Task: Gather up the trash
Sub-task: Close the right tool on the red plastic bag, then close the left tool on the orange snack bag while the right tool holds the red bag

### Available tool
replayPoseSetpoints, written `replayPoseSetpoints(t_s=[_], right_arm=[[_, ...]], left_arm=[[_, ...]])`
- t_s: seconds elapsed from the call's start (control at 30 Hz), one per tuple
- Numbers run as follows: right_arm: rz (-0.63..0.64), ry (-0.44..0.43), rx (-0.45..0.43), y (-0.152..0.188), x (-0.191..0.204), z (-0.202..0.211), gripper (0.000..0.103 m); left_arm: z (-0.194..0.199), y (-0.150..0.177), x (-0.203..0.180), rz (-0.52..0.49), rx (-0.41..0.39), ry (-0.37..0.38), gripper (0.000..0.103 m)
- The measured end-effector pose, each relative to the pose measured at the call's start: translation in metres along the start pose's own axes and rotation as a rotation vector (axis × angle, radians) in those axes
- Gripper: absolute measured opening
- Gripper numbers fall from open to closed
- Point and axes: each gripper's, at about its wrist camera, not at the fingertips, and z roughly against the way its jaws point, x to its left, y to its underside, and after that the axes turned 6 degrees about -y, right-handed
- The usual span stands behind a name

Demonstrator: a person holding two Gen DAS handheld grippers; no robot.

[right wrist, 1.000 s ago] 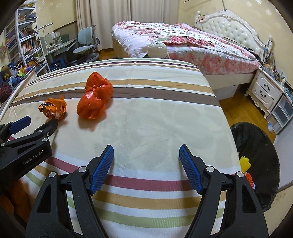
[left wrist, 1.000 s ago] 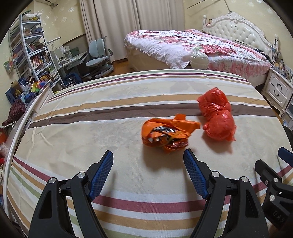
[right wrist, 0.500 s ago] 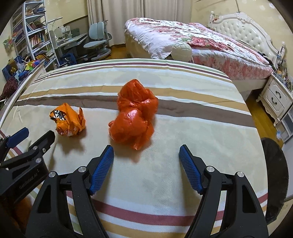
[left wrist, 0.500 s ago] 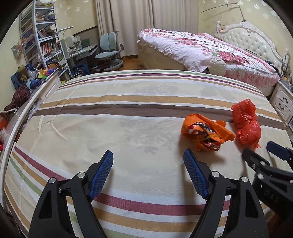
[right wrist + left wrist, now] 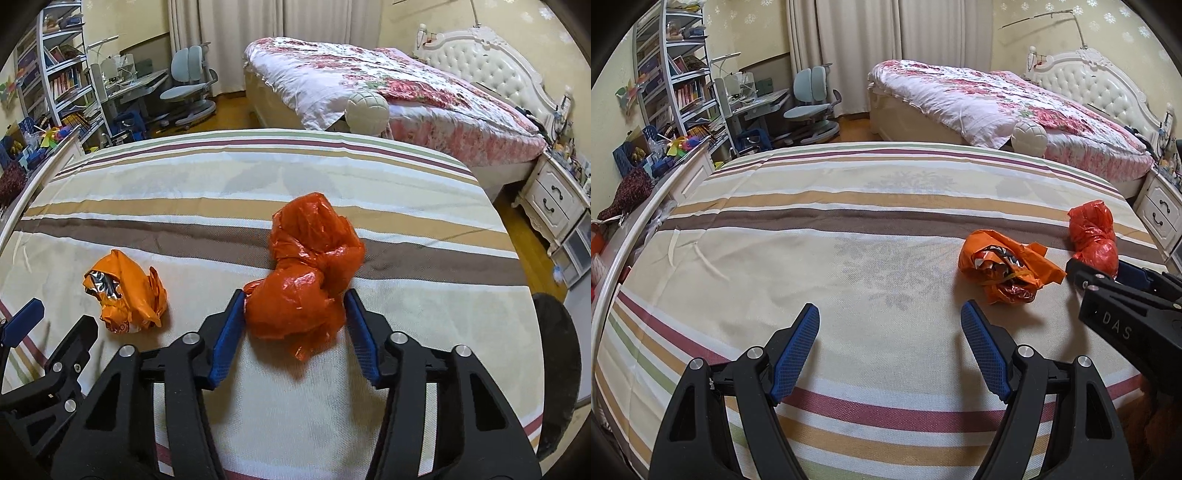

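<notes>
Since half a second ago my right gripper [image 5: 293, 319] has pushed forward over the striped bedspread [image 5: 221, 173] until the red plastic bag [image 5: 308, 273] sits between its blue pads; the jaws have narrowed and flank the bag's near lobe, pads at or just touching the film, not yet squeezing it, so I judge the grasp is about to close; my left gripper [image 5: 890, 347] has drifted away from the bag and hangs released and empty; the red bag lies crumpled in two knotted lobes, glossy and thin, likely to compress a lot; beside the red bag, on its left, rests the orange snack wrapper [image 5: 123, 293], torn open with silver foil showing; beyond the red bag's right, off the bedspread's edge, waits the black trash bin [image 5: 557, 369].
</notes>
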Motion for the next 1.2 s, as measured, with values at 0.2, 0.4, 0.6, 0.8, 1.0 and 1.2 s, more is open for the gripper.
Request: replayPoseSetpoints(t_s=[0.2,0.4,0.6,0.8,1.0,1.2], right_arm=[[-0.012,-0.012,-0.006,0.004,-0.013,0.006,0.039],[-0.040,0.020,-0.009,0.014,-0.042,0.018,0.039],[-0.074,0.061,-0.013,0.023,-0.072,0.027,0.039],[-0.091,0.065,-0.017,0.026,-0.084,0.029,0.039],[-0.093,0.061,-0.017,0.027,-0.086,0.030,0.039],[-0.094,0.059,-0.018,0.027,-0.086,0.030,0.040]], left_arm=[[0.003,0.001,-0.005,-0.030,-0.010,0.000,0.077],[0.006,0.002,-0.011,-0.062,-0.018,0.005,0.077],[0.007,0.000,-0.023,-0.088,-0.021,0.017,0.077],[0.008,-0.003,-0.044,-0.124,-0.028,0.042,0.077],[0.004,-0.008,-0.060,-0.154,-0.024,0.054,0.078],[-0.005,-0.016,-0.063,-0.139,-0.002,0.060,0.079]])
